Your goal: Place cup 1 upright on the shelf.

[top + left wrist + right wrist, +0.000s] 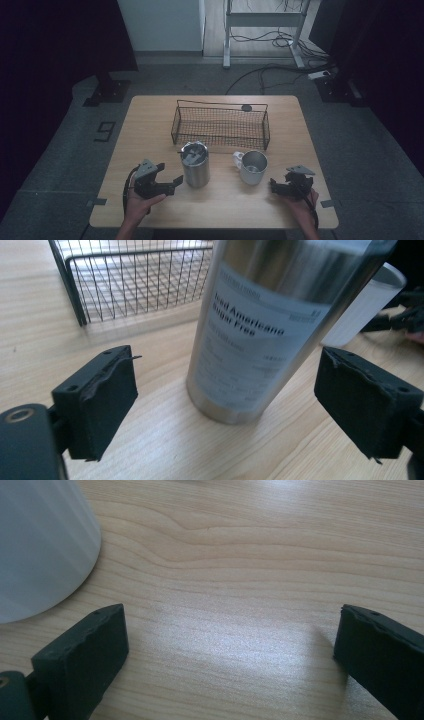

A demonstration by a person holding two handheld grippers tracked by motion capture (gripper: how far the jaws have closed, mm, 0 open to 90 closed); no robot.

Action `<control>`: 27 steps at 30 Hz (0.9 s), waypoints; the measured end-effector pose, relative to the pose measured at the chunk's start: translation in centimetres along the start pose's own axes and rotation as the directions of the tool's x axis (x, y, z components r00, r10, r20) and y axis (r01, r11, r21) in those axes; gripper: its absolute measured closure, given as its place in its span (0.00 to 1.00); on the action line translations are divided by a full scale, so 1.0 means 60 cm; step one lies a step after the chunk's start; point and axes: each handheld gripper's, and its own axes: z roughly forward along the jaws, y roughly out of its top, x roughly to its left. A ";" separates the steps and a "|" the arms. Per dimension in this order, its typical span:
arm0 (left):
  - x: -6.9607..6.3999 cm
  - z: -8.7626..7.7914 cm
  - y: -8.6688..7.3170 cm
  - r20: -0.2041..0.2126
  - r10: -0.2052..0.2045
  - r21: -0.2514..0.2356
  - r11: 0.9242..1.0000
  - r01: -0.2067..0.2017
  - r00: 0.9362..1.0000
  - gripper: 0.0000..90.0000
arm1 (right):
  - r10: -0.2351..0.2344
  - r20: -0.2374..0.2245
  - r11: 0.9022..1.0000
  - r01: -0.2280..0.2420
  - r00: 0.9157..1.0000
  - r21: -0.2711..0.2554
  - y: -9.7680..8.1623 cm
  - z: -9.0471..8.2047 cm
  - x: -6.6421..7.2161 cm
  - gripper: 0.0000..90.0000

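In the high view, the left gripper (170, 184) rests on the wooden table (150, 120) with its jaws spread, just beside a brushed-steel tumbler (195, 167) that stands upright ahead of its tips; the right gripper (276, 186), also spread, sits near a white mug (252, 167) with a handle, and a black wire basket (220, 125) lies beyond both vessels. In the left gripper view, the tumbler (270, 325) rises between and just past the two black padded jaws, apart from both, and its pale printed label shows, along with the basket's (130, 280) fine mesh. In the right gripper view, the jaws stand wide over bare grained wood, and the mug's (40, 545) smooth white wall curves just beyond the left jaw.
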 end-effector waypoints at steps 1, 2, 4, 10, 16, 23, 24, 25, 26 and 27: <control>-0.001 -0.001 0.002 -0.002 0.000 -0.002 1.000 0.000 1.000 0.11 | 0.000 0.000 1.000 0.000 1.000 0.000 0.000 0.000 0.000 0.01; -0.002 -0.002 0.003 -0.002 -0.001 -0.005 1.000 0.001 1.000 0.10 | 0.000 0.000 1.000 0.000 1.000 0.000 0.000 0.000 0.000 0.01; -0.005 -0.002 0.005 -0.001 0.001 -0.008 1.000 -0.001 1.000 0.10 | 0.000 -0.001 1.000 0.000 1.000 -0.003 0.000 0.000 0.000 0.01; -0.014 0.005 0.015 0.019 0.015 -0.005 1.000 -0.015 1.000 0.07 | -0.001 -0.001 1.000 0.001 1.000 -0.003 0.000 0.000 0.000 0.01; -0.023 0.019 0.023 0.039 0.029 0.001 1.000 -0.029 0.999 0.04 | 0.001 0.003 1.000 -0.001 1.000 -0.003 0.000 0.000 -0.001 0.01; -0.031 0.037 0.030 0.047 0.035 0.011 0.999 -0.035 0.998 0.02 | 0.005 0.005 1.000 -0.005 1.000 -0.004 -0.001 -0.001 0.000 0.02; -0.032 0.040 0.031 0.047 0.037 0.013 0.999 -0.038 0.998 0.02 | 0.005 0.005 1.000 -0.005 1.000 -0.004 -0.001 -0.001 -0.001 0.02; -0.032 0.040 0.031 0.047 0.037 0.013 0.999 -0.038 0.998 0.01 | 0.005 0.005 1.000 -0.005 1.000 -0.004 -0.001 -0.001 0.000 0.02; -0.032 0.043 0.031 0.044 0.040 0.015 0.999 -0.040 0.998 0.01 | 0.005 0.005 1.000 -0.005 1.000 -0.005 -0.001 -0.001 -0.001 0.02; -0.033 0.049 0.032 0.036 0.045 0.024 0.999 -0.046 0.998 0.01 | 0.005 0.005 1.000 -0.005 1.000 -0.005 -0.001 -0.001 0.000 0.02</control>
